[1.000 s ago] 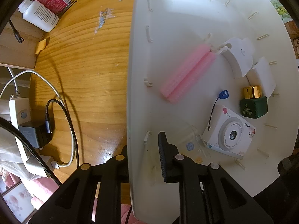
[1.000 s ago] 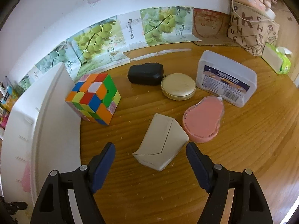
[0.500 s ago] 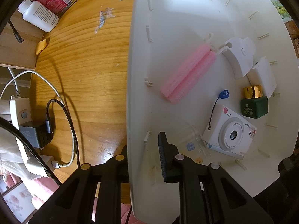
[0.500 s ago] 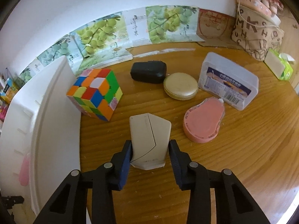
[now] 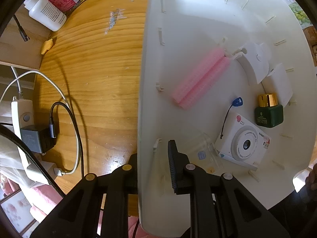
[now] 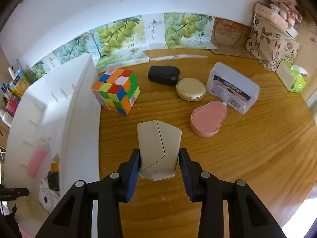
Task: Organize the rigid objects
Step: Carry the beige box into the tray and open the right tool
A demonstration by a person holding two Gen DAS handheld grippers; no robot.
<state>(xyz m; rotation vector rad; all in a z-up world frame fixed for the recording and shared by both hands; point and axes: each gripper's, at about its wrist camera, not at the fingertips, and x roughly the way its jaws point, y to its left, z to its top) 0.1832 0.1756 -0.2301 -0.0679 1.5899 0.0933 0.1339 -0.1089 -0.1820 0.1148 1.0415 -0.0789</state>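
The right hand-held gripper [image 6: 159, 163], jaws apart a second ago, has clamped the beige angular case [image 6: 158, 146]; the left hand-held gripper [image 5: 152, 162] stays clamped on the white bin wall [image 5: 146, 99].

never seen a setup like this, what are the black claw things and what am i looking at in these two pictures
The black claws are two hand-held grippers; each carries a camera looking along its fingers, so each picture comes from one gripper. The left gripper looks straight down and is clamped on the wall of a white bin, which holds a toy camera, a green bottle and pink rollers. The right gripper is shut on a beige case. On the wooden table beyond lie a colour cube, a black pouch, a gold round tin, a clear box and a pink pear-shaped case.
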